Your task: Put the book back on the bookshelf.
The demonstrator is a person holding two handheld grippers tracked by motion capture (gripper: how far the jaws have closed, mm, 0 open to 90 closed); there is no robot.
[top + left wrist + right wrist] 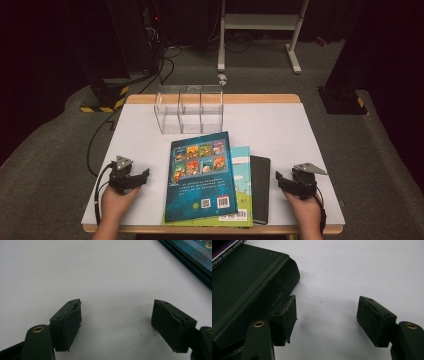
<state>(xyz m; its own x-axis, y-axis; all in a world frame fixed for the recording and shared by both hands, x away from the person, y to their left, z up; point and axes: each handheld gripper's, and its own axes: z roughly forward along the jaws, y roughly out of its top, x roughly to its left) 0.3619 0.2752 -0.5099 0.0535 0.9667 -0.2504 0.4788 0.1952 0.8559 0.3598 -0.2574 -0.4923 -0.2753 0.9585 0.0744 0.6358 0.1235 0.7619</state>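
We have a stack of three books near the front edge of the white bench (280, 125): a dark blue illustrated picture book (200, 175) on top, a green-and-teal picture book (242, 172) under it, and a slim black hardcover notebook (260, 187) just right of them, partly tucked under. All three run with the long axis away from us, spines roughly front-to-back.

Right gripper (286, 181) sits just right of the black notebook, fingers spread, nothing between them. In the right gripper view the notebook's rounded corner (249, 285) lies right beside one finger (285, 317); touching or a hair apart, we cannot tell.

Left gripper (136, 179) rests on bare bench, fingers (67, 322) spread and empty, near the blue book's left edge (192, 257) but clearly apart.

Our read: the right hand is nearer its target, so the notebook looks like the first pick, approached sideways across its long edge.

Clear acrylic three-bay organiser (189, 110) stands upright behind the stack, well apart from both grippers.
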